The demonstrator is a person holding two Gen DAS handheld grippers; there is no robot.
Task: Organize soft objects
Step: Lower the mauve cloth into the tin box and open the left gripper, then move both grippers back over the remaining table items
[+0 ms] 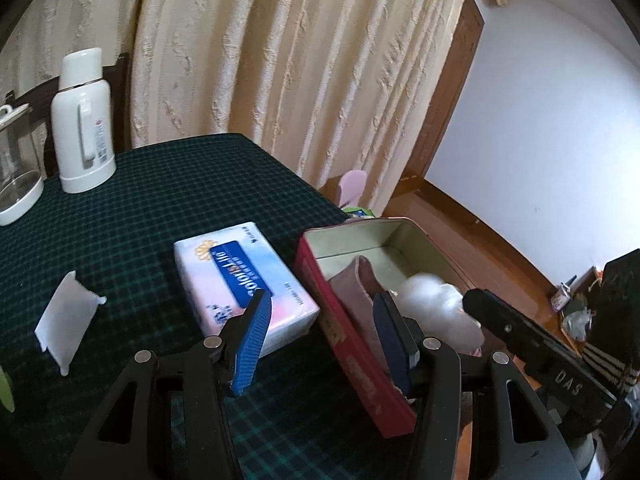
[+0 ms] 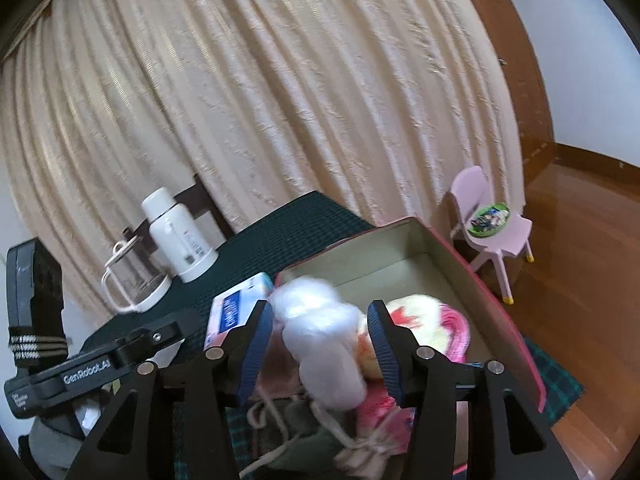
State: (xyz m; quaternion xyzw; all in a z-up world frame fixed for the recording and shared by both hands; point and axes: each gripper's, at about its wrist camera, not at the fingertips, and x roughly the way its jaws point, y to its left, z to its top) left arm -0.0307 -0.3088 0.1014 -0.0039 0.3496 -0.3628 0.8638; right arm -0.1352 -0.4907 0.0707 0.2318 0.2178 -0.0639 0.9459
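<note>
Fluffy white plush toy (image 2: 320, 344), glossy plastic tissue pack (image 1: 244, 280), checked cloth tablecloth (image 1: 120, 232)

- A cream, ribbed curtain (image 2: 280, 100) fills the view from 9 to 1 o'clock
- A brown wooden door frame (image 1: 452, 96) stands at 2 o'clock, beside a plain white wall (image 1: 552, 112)
- A glossy wooden floor (image 2: 588, 216) spreads at 3 o'clock
- A small pink chair (image 2: 494, 220) stands on it, near the curtain
- A dark green checked tablecloth (image 1: 132, 216) covers the table at 8 o'clock
</note>
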